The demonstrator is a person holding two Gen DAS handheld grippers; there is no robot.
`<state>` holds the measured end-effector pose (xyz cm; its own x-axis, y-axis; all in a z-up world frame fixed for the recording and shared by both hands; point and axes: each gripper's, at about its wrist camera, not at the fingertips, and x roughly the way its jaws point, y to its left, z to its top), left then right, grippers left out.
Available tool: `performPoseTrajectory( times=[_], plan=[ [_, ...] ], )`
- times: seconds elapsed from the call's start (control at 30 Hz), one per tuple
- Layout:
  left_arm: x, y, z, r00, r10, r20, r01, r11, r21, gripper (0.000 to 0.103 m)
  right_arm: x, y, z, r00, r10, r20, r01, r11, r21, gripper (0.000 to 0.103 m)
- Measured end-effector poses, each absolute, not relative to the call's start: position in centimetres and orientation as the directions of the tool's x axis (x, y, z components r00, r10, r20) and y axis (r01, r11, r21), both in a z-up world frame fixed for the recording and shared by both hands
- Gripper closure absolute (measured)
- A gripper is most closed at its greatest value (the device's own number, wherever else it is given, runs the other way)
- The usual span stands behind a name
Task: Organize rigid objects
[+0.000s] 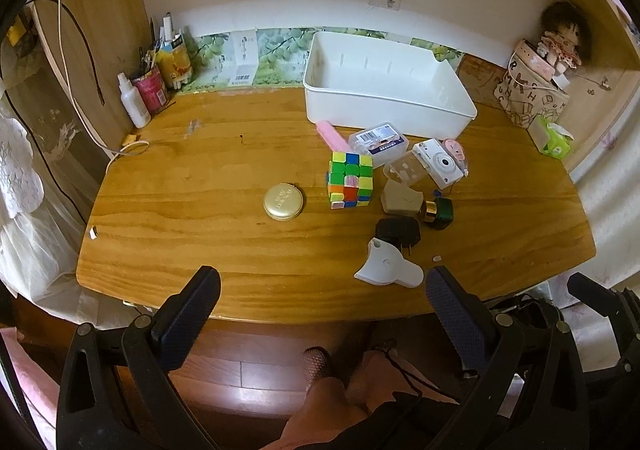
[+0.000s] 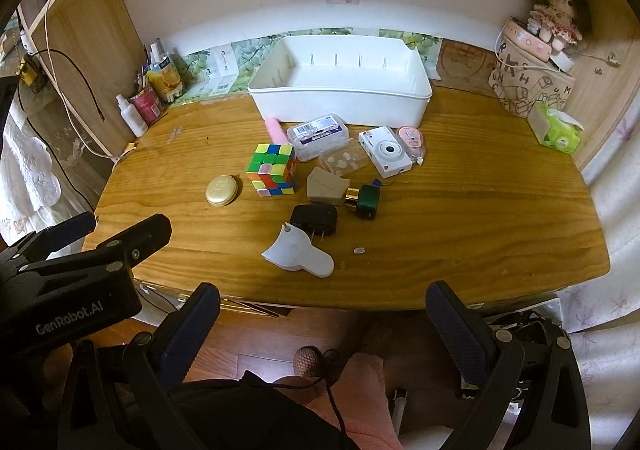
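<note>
An empty white bin (image 1: 384, 89) (image 2: 340, 89) stands at the back of the wooden table (image 1: 200, 209). In front of it lie a colour cube (image 1: 351, 181) (image 2: 273, 169), a gold round tin (image 1: 283, 201) (image 2: 222, 190), a white toy camera (image 1: 440, 163) (image 2: 386, 151), a clear labelled box (image 1: 378, 141) (image 2: 320, 134), a black plug adapter (image 1: 398, 232) (image 2: 314, 219), a green bottle (image 1: 438, 213) (image 2: 365, 201) and a white flat piece (image 1: 386, 264) (image 2: 298, 252). My left gripper (image 1: 322, 290) and right gripper (image 2: 322, 304) are open and empty, held off the table's near edge.
A white bottle (image 1: 134, 101), a red cup of pens (image 1: 152, 85) and a cable sit at the back left. A printed bag with a doll (image 1: 536, 89) and a green tissue pack (image 1: 554, 137) stand at the back right. The left gripper's body (image 2: 72, 282) shows in the right view.
</note>
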<state>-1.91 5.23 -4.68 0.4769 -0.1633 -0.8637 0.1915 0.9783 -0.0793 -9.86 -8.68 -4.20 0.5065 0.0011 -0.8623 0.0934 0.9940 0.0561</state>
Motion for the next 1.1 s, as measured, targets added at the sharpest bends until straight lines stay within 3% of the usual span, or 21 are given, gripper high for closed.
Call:
performPoseTrajectory(
  times=[0.23, 0.6, 0.8, 1.1],
  plan=[
    [-0.6, 3.5, -5.6, 0.434, -0.149, -0.888, 0.160, 0.983, -0.087, 0.001, -8.4, -10.8, -5.0, 0.486, 0.036, -0.873, 0.076, 0.994, 0.083, 0.000],
    [3.4, -0.3, -9.8, 0.227, -0.119, -0.967, -0.030, 0.991, -0.128, 0.001, -2.6, -17.5, -7.5, 0.370, 0.190, -0.909, 0.014, 0.978, 0.210, 0.003],
    [4.5, -1.3, -12.9, 0.091, -0.124, -0.988, -0.170, 0.976, -0.138, 0.001, 1.1, -21.0, -10.3, 0.242, 0.305, -0.921, 0.015, 0.948, 0.318, 0.009],
    [5.3, -2.2, -17.7, -0.085, -0.105, -0.991, -0.320, 0.944, -0.073, 0.001, 6.5, -24.0, -15.3, 0.035, 0.485, -0.874, 0.119, 0.866, 0.485, 0.009]
  ],
)
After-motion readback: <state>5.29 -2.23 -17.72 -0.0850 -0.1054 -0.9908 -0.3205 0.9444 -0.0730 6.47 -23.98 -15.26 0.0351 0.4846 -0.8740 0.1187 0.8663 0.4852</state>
